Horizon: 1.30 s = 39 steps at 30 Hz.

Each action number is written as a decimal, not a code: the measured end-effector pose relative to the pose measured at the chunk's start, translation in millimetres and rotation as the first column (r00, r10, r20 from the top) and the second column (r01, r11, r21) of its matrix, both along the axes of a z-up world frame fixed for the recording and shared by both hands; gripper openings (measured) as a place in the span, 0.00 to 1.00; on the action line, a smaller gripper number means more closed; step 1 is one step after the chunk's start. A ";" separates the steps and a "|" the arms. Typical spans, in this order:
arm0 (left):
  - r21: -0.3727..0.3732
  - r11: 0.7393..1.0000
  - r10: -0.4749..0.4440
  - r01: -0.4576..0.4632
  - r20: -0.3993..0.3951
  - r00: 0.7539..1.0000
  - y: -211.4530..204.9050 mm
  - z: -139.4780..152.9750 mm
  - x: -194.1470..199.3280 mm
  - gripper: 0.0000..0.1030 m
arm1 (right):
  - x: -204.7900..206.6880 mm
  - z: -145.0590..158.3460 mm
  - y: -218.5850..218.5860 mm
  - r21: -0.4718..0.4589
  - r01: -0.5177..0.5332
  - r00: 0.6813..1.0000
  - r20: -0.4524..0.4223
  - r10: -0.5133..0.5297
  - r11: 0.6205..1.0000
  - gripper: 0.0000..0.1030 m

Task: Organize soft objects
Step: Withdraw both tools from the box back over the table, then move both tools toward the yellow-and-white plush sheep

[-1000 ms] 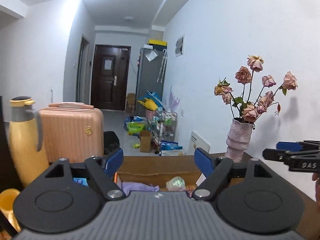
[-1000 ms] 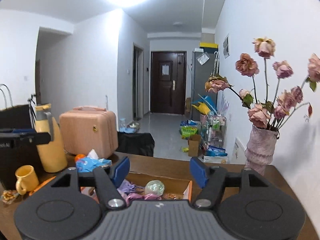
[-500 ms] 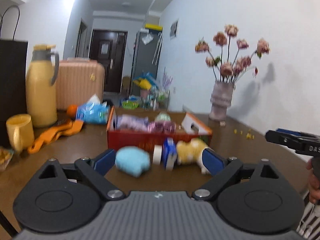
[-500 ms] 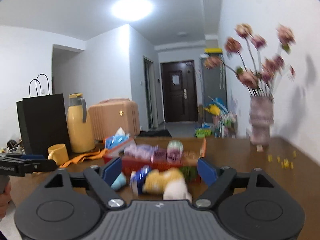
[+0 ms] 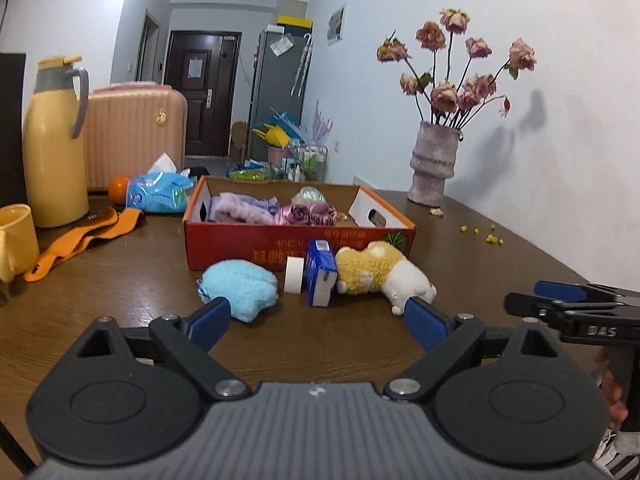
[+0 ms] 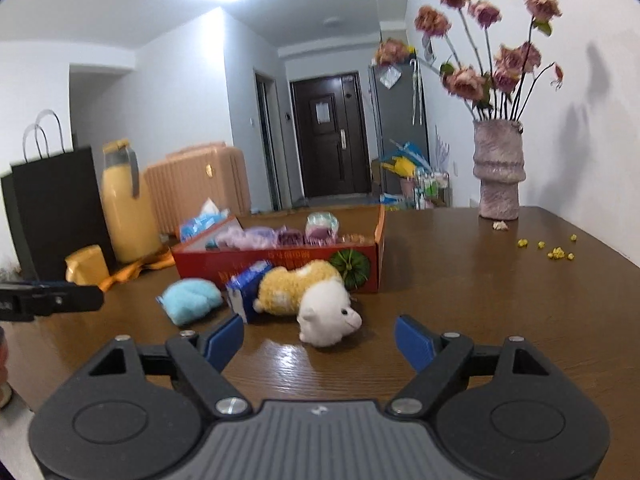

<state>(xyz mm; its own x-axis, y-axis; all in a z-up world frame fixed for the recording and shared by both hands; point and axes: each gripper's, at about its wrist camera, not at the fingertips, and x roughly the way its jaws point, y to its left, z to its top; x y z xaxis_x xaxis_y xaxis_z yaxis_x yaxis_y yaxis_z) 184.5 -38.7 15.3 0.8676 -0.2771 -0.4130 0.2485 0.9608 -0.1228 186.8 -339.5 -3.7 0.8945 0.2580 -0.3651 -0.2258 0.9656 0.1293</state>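
A red cardboard box on the brown table holds purple cloth and pink scrunchies. In front of it lie a light blue plush, a white tape roll, a blue tissue pack and a yellow and white plush animal. My left gripper hovers low before the blue plush, open and empty. My right gripper is open just short of the plush animal, nothing between its fingers. In the right wrist view the box stands behind the blue plush.
A vase of dried roses stands at the back right, with yellow crumbs near it. On the left are a yellow thermos, a yellow mug, an orange strap, a blue wipes pack and a black paper bag.
Both grippers have come down from above the box to just over the table and their jaws have spread wider. The plush toys now lie right in front of them.
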 end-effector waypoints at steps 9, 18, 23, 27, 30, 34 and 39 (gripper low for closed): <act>-0.021 0.999 0.026 -0.027 -0.067 0.997 2.2 -15.8 40.4 0.93 | 97.4 -29.0 38.3 -0.168 0.019 0.997 -0.073 -0.031 0.986 0.80; -0.023 0.999 0.038 -0.041 -0.104 0.994 3.7 -24.7 58.3 0.92 | 118.3 -46.7 54.7 -0.103 -0.074 0.990 -0.125 0.061 0.992 0.39; -0.033 0.999 -0.006 0.001 -0.124 0.992 -4.4 -30.5 61.9 0.93 | 76.5 -44.1 62.4 -0.107 -0.057 0.990 -0.136 0.042 0.993 0.38; -0.036 0.997 -0.071 0.066 -0.142 0.987 -18.5 -40.0 61.1 0.93 | 38.6 -43.1 65.6 -0.117 -0.071 0.990 -0.132 0.055 0.991 0.40; -0.042 0.995 -0.099 0.094 -0.159 0.982 -28.2 -47.6 65.5 0.93 | 20.9 -40.9 65.7 -0.150 -0.089 0.991 -0.109 0.073 0.985 0.42; -0.031 0.994 -0.112 0.108 -0.163 0.980 -36.5 -51.7 72.7 0.92 | 20.0 -44.4 65.3 -0.180 -0.083 0.993 -0.100 0.066 0.980 0.67; 0.011 0.998 -0.062 0.064 -0.125 0.990 -32.8 -46.1 69.6 0.92 | 23.4 -47.4 68.6 -0.151 -0.149 0.983 -0.133 0.129 0.977 0.57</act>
